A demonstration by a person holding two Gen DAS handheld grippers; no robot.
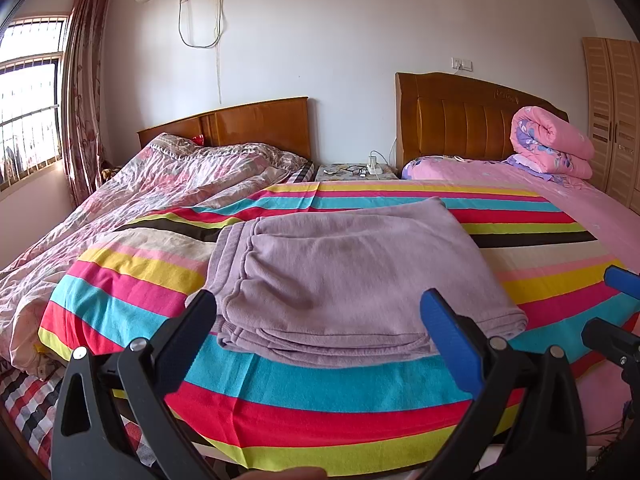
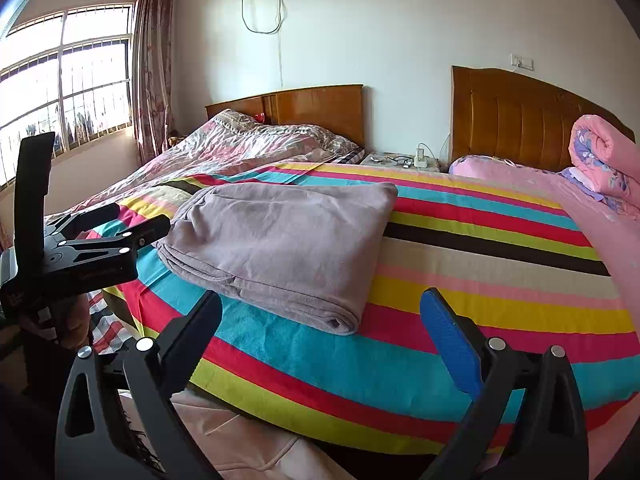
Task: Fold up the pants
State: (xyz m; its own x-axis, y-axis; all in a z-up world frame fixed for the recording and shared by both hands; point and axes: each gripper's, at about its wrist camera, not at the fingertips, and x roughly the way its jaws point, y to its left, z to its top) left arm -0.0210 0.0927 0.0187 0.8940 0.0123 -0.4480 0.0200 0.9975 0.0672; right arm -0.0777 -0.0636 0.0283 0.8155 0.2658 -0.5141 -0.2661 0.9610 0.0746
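Pants (image 1: 344,280) lie folded in a lilac stack at frame centre on the striped bed (image 1: 360,412), both the left gripper (image 1: 320,320) and right gripper (image 2: 320,320) wide open and empty, so folding looks finished, needing only withdrawal.

Sunlit bedroom, two wooden headboards (image 1: 240,124), window (image 2: 68,80)

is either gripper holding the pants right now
No, both the left gripper and right gripper are open, clear of the folded pants.

The wardrobe (image 1: 614,120) is cut off by the left wrist view's edge.
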